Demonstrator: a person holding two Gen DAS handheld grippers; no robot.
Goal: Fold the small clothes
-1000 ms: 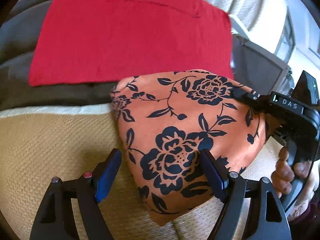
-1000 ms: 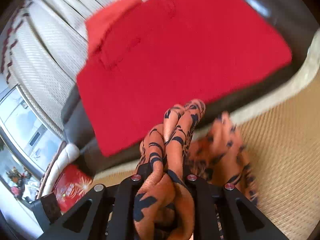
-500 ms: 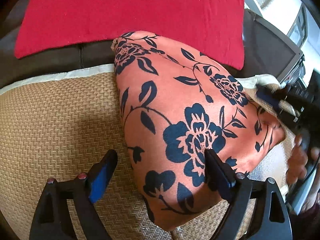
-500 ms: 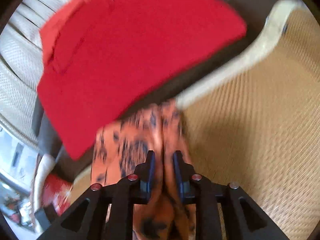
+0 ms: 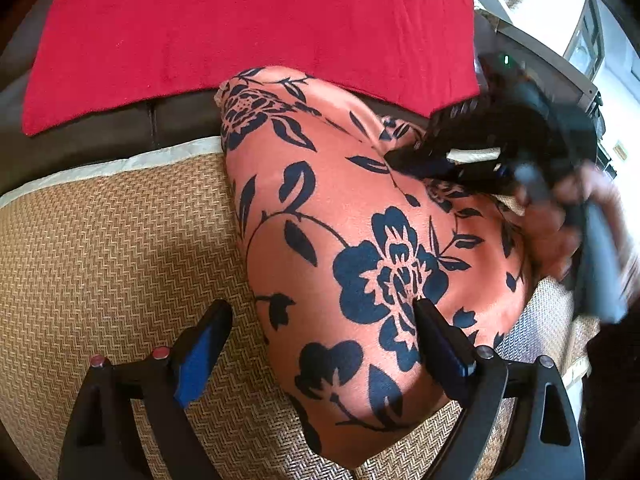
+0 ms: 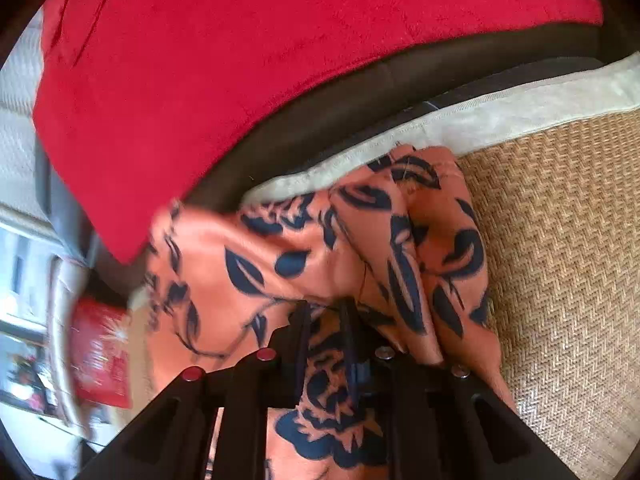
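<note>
An orange cloth with dark blue flowers (image 5: 340,200) lies in a rounded heap on the woven mat (image 5: 100,248). My left gripper (image 5: 320,306) hangs open just over its near edge; the left finger is above the mat and the right finger rests on the fabric. My right gripper (image 5: 404,158) reaches in from the right, blurred, onto the heap's far side. In the right wrist view its jaws are closing on a bunched fold of the orange cloth (image 6: 248,256), and the gripper (image 6: 325,304) has fabric pinched between the pads.
A red cloth (image 5: 240,32) is draped over the dark sofa back behind the mat, also seen as the red cloth (image 6: 240,60). A pale fabric border (image 6: 480,120) edges the mat. A person's hand (image 5: 560,216) holds the right gripper.
The right gripper has swung down and in over the heap's far side, bringing its pinched fold with it. The left gripper has widened and sunk closer to the cloth, then held still.
</note>
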